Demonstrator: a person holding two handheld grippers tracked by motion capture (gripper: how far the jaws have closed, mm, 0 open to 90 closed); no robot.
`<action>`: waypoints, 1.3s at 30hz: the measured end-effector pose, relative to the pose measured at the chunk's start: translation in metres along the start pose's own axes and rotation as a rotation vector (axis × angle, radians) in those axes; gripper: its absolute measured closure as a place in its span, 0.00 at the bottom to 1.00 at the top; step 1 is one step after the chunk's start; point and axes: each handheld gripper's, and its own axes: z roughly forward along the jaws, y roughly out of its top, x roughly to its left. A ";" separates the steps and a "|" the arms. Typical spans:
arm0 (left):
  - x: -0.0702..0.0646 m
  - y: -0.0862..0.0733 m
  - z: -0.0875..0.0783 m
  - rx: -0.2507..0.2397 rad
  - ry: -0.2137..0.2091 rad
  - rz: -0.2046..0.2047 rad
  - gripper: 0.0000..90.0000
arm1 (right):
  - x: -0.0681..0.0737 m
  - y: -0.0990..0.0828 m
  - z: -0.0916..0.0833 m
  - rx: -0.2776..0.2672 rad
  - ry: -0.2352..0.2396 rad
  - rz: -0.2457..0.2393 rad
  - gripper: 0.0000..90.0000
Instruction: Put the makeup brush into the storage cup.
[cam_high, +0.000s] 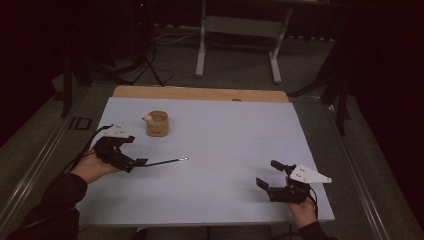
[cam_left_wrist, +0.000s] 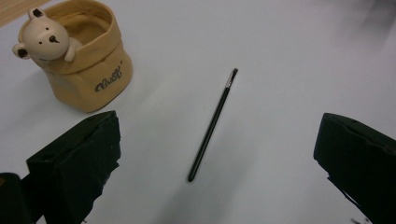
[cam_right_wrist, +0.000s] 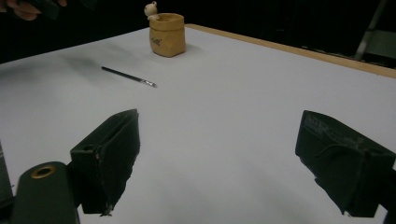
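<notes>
Resting on the pale table (cam_high: 210, 190), my things lie apart; the tan cup (cam_high: 157, 124) with its bear stands at the far left; my left gripper (cam_left_wrist: 217, 154) gapes wide above the thin brush (cam_left_wrist: 212, 125), not touching it; my right gripper (cam_right_wrist: 217, 163) hangs near the front edge, jaws wide apart, holding nothing.

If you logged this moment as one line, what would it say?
left gripper: open, at brush handle end | right gripper: open, idle | brush: flat on table | bear pot: upright, apart
</notes>
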 end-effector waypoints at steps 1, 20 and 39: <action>0.000 0.002 0.001 0.013 0.002 0.006 0.01 | 0.000 0.000 0.000 0.000 -0.001 -0.004 0.15; 0.007 0.017 0.048 0.299 -0.039 0.118 0.01 | 0.001 0.001 0.001 0.005 0.012 -0.007 0.15; 0.007 0.020 0.073 0.495 -0.071 0.235 0.29 | 0.001 0.000 0.002 0.010 0.017 -0.008 0.15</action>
